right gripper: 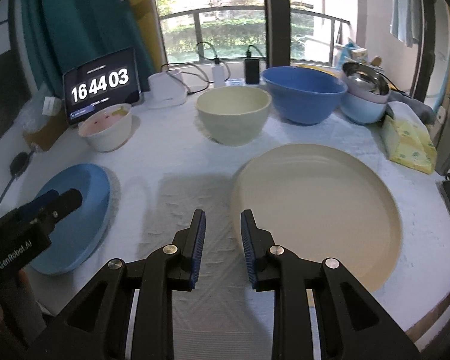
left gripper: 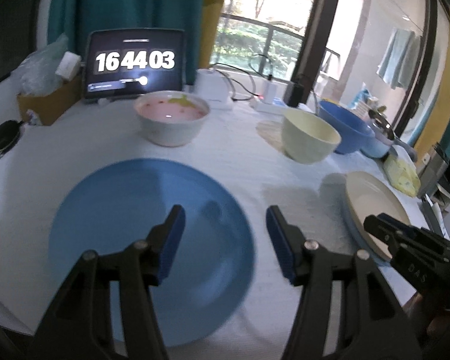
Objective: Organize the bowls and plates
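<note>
My left tool (left gripper: 225,225) hangs over the near right part of the round flat blue plate (left gripper: 129,219), its pads spread apart with nothing between them. That plate lies at the near left of the white-clothed table (left gripper: 240,162). Behind it, far left, stands the white ceramic bowl with a pink inside (left gripper: 171,120), in front of the dark tablet showing a clock (left gripper: 134,61). In the middle sits the pale cream round bowl (right gripper: 233,114), and right of it the large deep blue bowl (right gripper: 304,94), then the stacked pale blue and pink bowls with a shiny steel one on top (right gripper: 364,90). At the near right lies the wide cream plate (right gripper: 318,210). My right tool (right gripper: 222,231) hovers just off that plate's left rim, pads a narrow gap apart and holding nothing.

I judge this to be the start of gathering the plates: both lie flat and separate, neither lifted. Next I would need to drop one tool to a rim, slide a pad under the edge and pinch, then carry that plate onto the other.

The right wrist view shows the steel bowl stack and the yellow tissue pack (right gripper: 411,144) clearly; the left wrist view squeezes them into its edge. Only the left view shows the blue plate's whole face.
</note>
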`<state>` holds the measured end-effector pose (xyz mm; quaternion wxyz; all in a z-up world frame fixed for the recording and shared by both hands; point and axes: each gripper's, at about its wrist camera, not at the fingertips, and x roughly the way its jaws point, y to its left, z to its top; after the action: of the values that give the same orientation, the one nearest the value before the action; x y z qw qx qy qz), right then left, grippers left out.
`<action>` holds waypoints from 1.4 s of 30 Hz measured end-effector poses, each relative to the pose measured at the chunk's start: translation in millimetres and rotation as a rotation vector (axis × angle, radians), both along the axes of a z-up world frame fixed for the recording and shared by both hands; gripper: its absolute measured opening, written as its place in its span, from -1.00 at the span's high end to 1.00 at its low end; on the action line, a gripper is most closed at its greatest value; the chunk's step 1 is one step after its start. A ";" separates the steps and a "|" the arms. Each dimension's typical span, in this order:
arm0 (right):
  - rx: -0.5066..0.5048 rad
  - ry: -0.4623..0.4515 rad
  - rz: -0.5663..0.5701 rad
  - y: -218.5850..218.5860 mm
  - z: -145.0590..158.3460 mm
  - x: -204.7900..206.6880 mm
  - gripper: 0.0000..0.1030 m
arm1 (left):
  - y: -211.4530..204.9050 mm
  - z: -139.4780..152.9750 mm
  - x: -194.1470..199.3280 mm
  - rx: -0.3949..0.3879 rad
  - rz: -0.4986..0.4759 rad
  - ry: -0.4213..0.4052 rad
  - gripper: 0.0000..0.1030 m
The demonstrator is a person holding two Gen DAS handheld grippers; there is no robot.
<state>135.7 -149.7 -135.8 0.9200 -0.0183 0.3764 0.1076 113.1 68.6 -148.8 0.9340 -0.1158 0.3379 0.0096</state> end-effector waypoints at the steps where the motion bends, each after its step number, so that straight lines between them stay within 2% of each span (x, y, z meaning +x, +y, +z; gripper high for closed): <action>1: -0.004 0.000 0.007 4.4 -0.1 -0.6 0.50 | 4.9 -0.1 -1.7 -0.002 0.009 -0.002 -0.12; 16: -0.052 0.009 0.089 62.1 -4.4 -0.5 0.50 | 69.1 -2.3 -18.0 0.020 0.133 -0.031 -0.12; 20: -0.065 0.014 0.109 78.2 -5.9 0.6 0.50 | 83.8 -4.0 -23.5 0.061 0.175 -0.029 -0.12; 24: -0.076 0.019 0.132 95.1 -8.0 2.1 0.50 | 97.6 -5.5 -27.6 0.140 0.232 -0.029 -0.12; 26: -0.076 0.027 0.142 102.8 -9.4 3.6 0.50 | 107.6 -7.6 -28.9 0.147 0.251 -0.021 -0.12; 34: -0.098 0.040 0.174 130.4 -13.2 8.5 0.50 | 131.2 -23.0 -29.6 0.121 0.262 0.023 -0.12; 42: -0.100 0.062 0.169 141.7 -20.8 13.3 0.50 | 133.1 -34.5 -24.6 0.116 0.226 0.059 -0.12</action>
<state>148.9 -8.0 -156.6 0.8934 -0.0924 0.4068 0.1664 88.4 201.7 -183.4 0.9218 -0.0985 0.3487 0.1378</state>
